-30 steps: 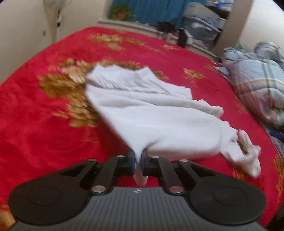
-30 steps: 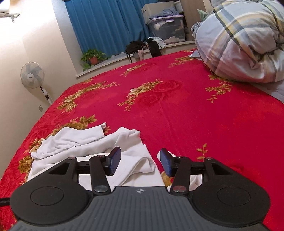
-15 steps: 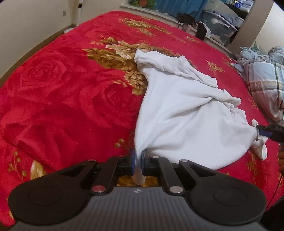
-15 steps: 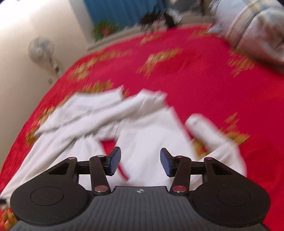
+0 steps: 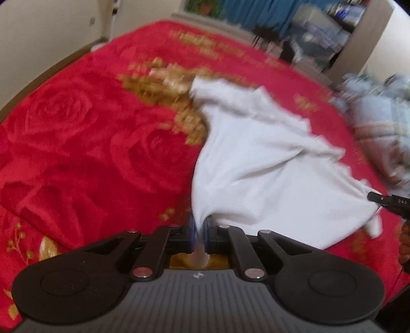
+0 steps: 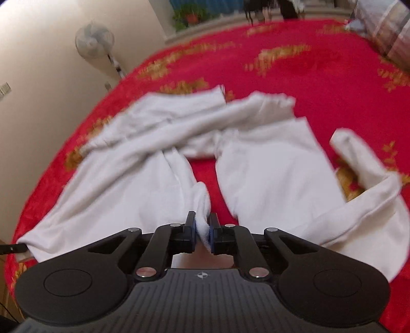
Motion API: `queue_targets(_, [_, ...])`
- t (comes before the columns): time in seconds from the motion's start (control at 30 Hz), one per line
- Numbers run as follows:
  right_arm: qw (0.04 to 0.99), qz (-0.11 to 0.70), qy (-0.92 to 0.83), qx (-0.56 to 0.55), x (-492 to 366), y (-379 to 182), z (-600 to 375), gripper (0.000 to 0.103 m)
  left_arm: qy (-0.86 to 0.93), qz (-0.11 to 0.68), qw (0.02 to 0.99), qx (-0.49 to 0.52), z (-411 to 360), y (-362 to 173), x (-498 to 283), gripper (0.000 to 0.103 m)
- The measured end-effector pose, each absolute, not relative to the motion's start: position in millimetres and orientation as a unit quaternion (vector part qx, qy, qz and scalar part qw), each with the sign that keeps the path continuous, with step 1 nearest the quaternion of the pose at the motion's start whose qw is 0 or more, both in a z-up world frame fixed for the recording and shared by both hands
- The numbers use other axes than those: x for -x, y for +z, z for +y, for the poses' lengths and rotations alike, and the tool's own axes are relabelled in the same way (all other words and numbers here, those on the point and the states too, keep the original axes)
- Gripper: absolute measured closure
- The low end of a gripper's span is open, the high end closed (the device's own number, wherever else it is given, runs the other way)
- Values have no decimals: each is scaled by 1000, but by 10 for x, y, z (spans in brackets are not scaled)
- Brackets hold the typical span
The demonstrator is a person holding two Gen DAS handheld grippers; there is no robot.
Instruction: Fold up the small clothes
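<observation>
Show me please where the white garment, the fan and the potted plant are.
white garment (image 6: 269, 166): right wrist view, flat panel.
fan (image 6: 94, 41): right wrist view, round head.
potted plant (image 6: 188, 14): right wrist view, leaves.

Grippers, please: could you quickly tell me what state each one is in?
Left gripper: shut on the white garment.
Right gripper: jaws just closed, shut on the garment's edge.

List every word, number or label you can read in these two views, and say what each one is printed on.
"045": white digits on the black body of the right gripper at the right edge of the left wrist view; the first digit is uncertain.
Small round emblem on each gripper's grey housing: a symbol, no letters.
Nothing else is readable; the background is blurred.
</observation>
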State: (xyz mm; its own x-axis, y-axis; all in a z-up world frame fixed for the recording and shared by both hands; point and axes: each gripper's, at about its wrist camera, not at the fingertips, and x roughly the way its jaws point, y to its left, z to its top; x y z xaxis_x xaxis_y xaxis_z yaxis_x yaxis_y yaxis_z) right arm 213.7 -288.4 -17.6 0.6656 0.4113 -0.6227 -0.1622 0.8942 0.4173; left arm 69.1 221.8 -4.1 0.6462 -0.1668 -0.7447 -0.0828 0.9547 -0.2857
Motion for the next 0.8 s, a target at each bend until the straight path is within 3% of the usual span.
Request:
queue_targets(0.17, [918,270,180,-228,-1414,652,-3343,96,-98,359,911,181,2314,383,-134,97])
queue_targets(0.27, [921,257,184,-229,-924,953,-3599,96,-144,391,898,144,2270,364,106,97])
queue_targets(0.47, [865,477,110,-104,-696,285,-3585,95,-174,494,852,3,1927,-21,103,96])
queue_targets(0.57, [859,499,90,-71,-785,-5,-3539,93,-151,499,853,11,1935,-58,-49,84])
queue_targets(0.7, [869,471,62,-140,-1072,-216,-3737,61,-131,501,854,48,1926,-111,-261,69])
queue_targets(0.8, [852,492,60,-166,-1289,-510,-3739,60,-127,530,838,40,1777,-273,-407,66])
